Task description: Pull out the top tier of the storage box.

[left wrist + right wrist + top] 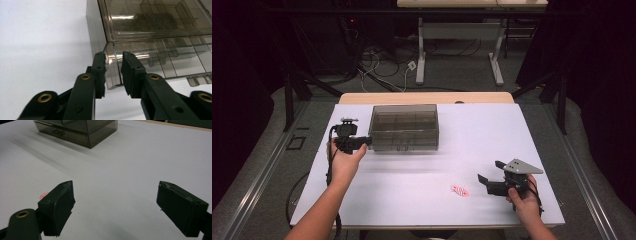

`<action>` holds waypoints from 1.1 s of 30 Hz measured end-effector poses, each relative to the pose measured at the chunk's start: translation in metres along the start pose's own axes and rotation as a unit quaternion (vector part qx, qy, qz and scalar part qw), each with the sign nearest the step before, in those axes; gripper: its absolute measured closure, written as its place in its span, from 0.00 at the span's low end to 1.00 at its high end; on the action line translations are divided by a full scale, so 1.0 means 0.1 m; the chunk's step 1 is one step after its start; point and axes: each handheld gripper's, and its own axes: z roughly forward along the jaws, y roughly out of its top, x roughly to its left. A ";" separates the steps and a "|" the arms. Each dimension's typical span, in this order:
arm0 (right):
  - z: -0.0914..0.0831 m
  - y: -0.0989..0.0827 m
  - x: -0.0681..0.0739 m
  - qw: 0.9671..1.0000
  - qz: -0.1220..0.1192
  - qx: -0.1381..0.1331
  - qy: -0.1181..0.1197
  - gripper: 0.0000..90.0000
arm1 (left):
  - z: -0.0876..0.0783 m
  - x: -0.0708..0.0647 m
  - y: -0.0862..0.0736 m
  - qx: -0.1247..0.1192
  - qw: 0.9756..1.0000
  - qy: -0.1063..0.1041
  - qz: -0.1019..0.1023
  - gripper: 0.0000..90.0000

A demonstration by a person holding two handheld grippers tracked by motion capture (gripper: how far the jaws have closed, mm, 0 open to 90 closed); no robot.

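A smoky, see-through plastic drawer box [404,127] stands at the back left of the white table top [492,135]. My left gripper [367,142] is at its front left corner. In the left gripper view, the jaws of the left gripper [113,67] pinch the lower front corner of the box [150,22] between their pads. A small pink and white object [459,190] lies near the front of the table. My right gripper [488,170] rests just right of it, open, with only bare table between the jaws [115,197]. The pink object [43,194] peeks from behind one jaw.
The box [82,130] has several compartments on top and a drawer with a small handle in front. A wooden table edge [427,97] runs behind the white sheet. Cables and the legs of another desk [420,55] are on the floor beyond.
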 end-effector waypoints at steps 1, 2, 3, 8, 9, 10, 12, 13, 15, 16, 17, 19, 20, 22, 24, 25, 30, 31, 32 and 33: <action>0.00 0.00 0.00 1.000 0.000 0.003 0.000 0.16 | 0.00 0.00 0.00 0.000 1.000 0.000 0.000 0.82; 0.00 0.00 0.00 1.000 0.000 0.003 0.000 0.16 | 0.02 0.00 0.00 0.004 1.000 -0.001 -0.002 0.82; 0.00 0.00 0.00 1.000 -0.002 0.003 -0.001 0.16 | 0.06 -0.01 0.01 0.010 1.000 0.002 -0.003 0.84; -0.01 0.00 -0.01 1.000 -0.001 -0.001 0.001 0.16 | 0.12 -0.05 0.03 0.018 1.000 0.005 -0.008 0.87; -0.01 0.00 -0.01 1.000 0.000 -0.001 0.000 0.16 | 0.14 -0.06 0.04 0.019 1.000 0.006 -0.012 0.88; -0.01 0.00 -0.01 1.000 0.001 -0.001 0.000 0.16 | 0.14 -0.07 0.04 0.020 1.000 0.011 -0.010 0.88; -0.01 0.00 -0.01 1.000 -0.002 0.005 0.002 0.16 | 0.16 -0.07 0.04 0.022 1.000 0.016 -0.013 0.89; 0.00 0.00 -0.01 1.000 0.000 0.003 0.000 0.16 | 0.17 -0.07 0.04 0.023 0.999 0.017 -0.018 0.90; 0.01 0.00 -0.01 1.000 -0.003 0.000 0.001 0.16 | 0.17 -0.06 0.04 0.026 0.999 0.018 -0.021 0.92; 0.01 0.00 -0.01 1.000 -0.003 0.000 0.001 0.16 | 0.17 -0.05 0.05 0.024 0.999 0.013 -0.033 0.92; 0.00 0.00 -0.01 1.000 0.001 0.000 0.003 0.16 | 0.17 -0.05 0.05 0.024 0.999 0.013 -0.033 0.92; 0.00 0.00 -0.01 1.000 0.003 -0.001 0.002 0.16 | 0.17 -0.05 0.05 0.025 0.999 0.013 -0.036 0.92; 0.00 0.00 0.00 1.000 0.004 -0.001 0.002 0.16 | 0.17 -0.05 0.05 0.026 0.999 0.014 -0.038 0.92; 0.01 0.01 0.00 1.000 0.003 -0.002 0.002 0.16 | 0.16 -0.06 0.05 0.030 0.998 0.015 -0.044 0.92; 0.01 0.01 0.00 1.000 0.003 -0.001 0.003 0.16 | 0.16 -0.05 0.04 0.030 0.998 0.014 -0.047 0.92; 0.01 0.01 0.00 1.000 0.003 -0.001 0.003 0.16 | 0.16 -0.05 0.04 0.030 0.998 0.014 -0.047 0.92; 0.02 0.01 0.00 1.000 -0.001 -0.003 0.004 0.16 | 0.14 -0.06 0.02 0.028 0.998 0.013 -0.057 0.92; 0.02 0.01 0.00 1.000 -0.001 -0.003 0.004 0.16 | 0.14 -0.06 0.01 0.027 0.998 0.013 -0.059 0.92; 0.02 0.02 -0.01 1.000 -0.001 -0.003 0.005 0.16 | 0.13 -0.05 0.00 0.027 0.998 0.013 -0.060 0.92; 0.02 0.02 0.00 1.000 0.001 -0.002 0.004 0.16 | 0.13 -0.06 0.00 0.026 0.997 0.013 -0.067 0.92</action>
